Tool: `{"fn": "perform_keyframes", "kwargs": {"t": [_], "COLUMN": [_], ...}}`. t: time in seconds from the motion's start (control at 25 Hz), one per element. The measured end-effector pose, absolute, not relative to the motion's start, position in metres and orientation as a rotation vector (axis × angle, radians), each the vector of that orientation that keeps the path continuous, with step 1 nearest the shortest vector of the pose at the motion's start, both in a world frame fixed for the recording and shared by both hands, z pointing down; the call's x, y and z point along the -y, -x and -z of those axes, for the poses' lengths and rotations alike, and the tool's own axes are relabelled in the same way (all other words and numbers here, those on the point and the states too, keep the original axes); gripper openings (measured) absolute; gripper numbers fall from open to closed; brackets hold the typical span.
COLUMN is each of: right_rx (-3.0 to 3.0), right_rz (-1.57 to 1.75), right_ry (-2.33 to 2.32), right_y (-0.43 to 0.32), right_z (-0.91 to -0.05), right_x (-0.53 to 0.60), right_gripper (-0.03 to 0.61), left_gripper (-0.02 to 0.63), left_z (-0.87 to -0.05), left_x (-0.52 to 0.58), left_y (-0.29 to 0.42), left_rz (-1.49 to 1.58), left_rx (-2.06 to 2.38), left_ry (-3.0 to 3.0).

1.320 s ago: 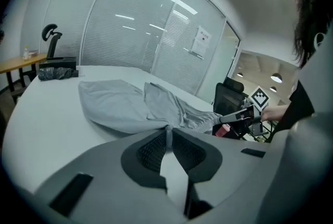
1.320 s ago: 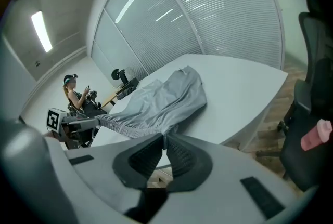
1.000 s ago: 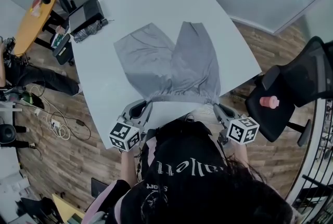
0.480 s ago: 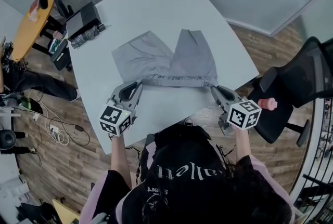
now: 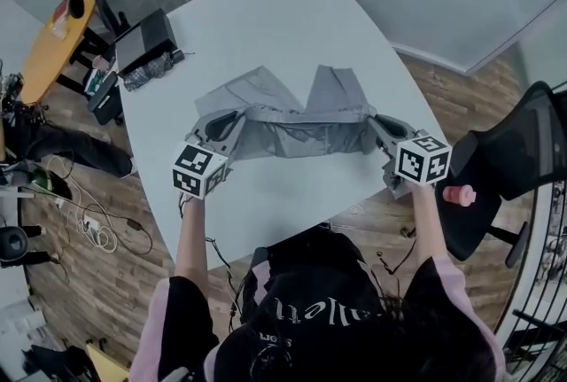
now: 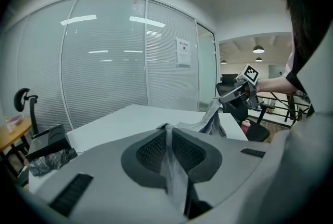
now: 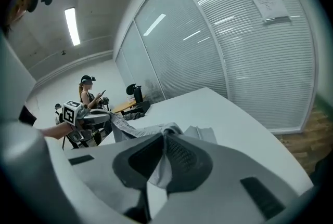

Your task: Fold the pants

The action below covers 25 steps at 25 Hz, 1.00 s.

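The grey pants lie on the white table, their waistband lifted and carried over the legs toward the far side. My left gripper is shut on the left end of the waistband. My right gripper is shut on the right end, where grey cloth is pinched between the pads. The waistband stretches taut between both grippers, a little above the table. The two leg ends still rest flat on the table beyond. In the left gripper view the right gripper shows holding the hanging fabric.
A black box and a dark bundle sit at the table's left corner. A black office chair with a pink bottle stands at the right. An orange table and floor cables lie at the left. A seated person is in the background.
Both grippers have carried the waistband from the table's near edge up and away over the legs, so the pants are now doubling over themselves.
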State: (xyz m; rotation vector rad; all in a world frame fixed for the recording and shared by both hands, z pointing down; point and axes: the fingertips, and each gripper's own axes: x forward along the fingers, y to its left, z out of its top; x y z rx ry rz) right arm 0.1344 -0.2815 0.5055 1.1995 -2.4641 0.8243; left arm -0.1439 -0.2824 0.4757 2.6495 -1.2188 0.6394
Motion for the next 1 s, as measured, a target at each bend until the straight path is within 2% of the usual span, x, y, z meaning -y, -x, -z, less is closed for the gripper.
{"fn": "perform_keyframes", "kwargs": {"t": [0.24,0.56,1.0], "right_rx": [2.428,2.304,2.111], "right_rz": [-0.876,-1.143,-1.26], "right_ry": [-1.161,-1.263,-1.306], "right_y": [-0.134,-0.14,-0.138], "right_z": [-0.531,-0.594,-0.679], "right_x": [0.346,0.401,0.382], "right_gripper": [0.038,0.038,0.038], "left_gripper": [0.052,0.052,0.055], "left_z": [-0.504,-0.582,-0.682], "left_x": [0.342,0.397,0.384], "left_y": [0.145,0.145,0.155], "left_rz": [-0.75,-0.838,-0.942], "left_rx": [1.159,1.126,1.136], "left_ry": [-2.633,-2.503,-2.171]}}
